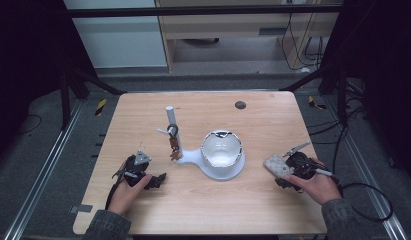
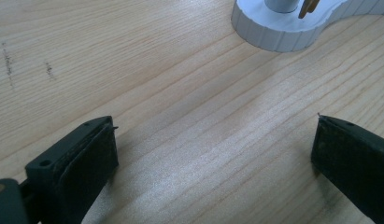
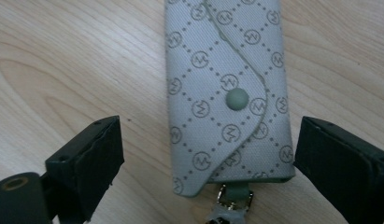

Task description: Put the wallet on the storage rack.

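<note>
Key pouch (image 3: 228, 95) flat on desk (image 1: 158, 205) at right of high view, between spread right claw (image 3: 206, 154) pads, untouched; grasp pending, left claw (image 2: 213, 154) wide, empty.

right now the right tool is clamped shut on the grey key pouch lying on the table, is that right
Not quite. The right tool is open, not clamped: in the right gripper view the grey key pouch lies flat on the table between the two pads, with bare wood showing on either side of it. The rest holds.
</note>
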Available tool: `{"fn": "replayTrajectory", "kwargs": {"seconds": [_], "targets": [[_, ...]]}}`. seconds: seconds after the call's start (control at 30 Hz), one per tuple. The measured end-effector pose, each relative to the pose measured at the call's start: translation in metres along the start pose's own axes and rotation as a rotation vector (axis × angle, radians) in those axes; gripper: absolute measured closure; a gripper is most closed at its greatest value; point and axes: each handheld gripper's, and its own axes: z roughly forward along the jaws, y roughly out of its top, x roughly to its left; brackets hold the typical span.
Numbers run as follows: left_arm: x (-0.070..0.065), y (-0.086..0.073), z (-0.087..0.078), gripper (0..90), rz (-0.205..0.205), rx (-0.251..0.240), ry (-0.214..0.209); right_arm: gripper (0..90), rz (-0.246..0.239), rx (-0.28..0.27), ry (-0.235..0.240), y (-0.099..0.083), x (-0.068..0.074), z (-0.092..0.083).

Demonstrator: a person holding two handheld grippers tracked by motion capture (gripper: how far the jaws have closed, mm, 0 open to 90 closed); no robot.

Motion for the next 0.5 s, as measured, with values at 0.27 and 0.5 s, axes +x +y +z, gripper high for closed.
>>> {"fn": "replayTrajectory", "kwargs": {"seconds": [0.27, 0.5], "targets": [[0.000, 0.000, 0.000, 0.0, 0.001, 0.000, -0.001, 14.6, 0.008, 0.018, 0.000, -0.002, -0.010, 0.003], [0.000, 0.000, 0.000, 0.0, 0.002, 0.000, -0.002, 19.6, 0.012, 0.032, 0.007, -0.005, -0.015, 0.007]]}}
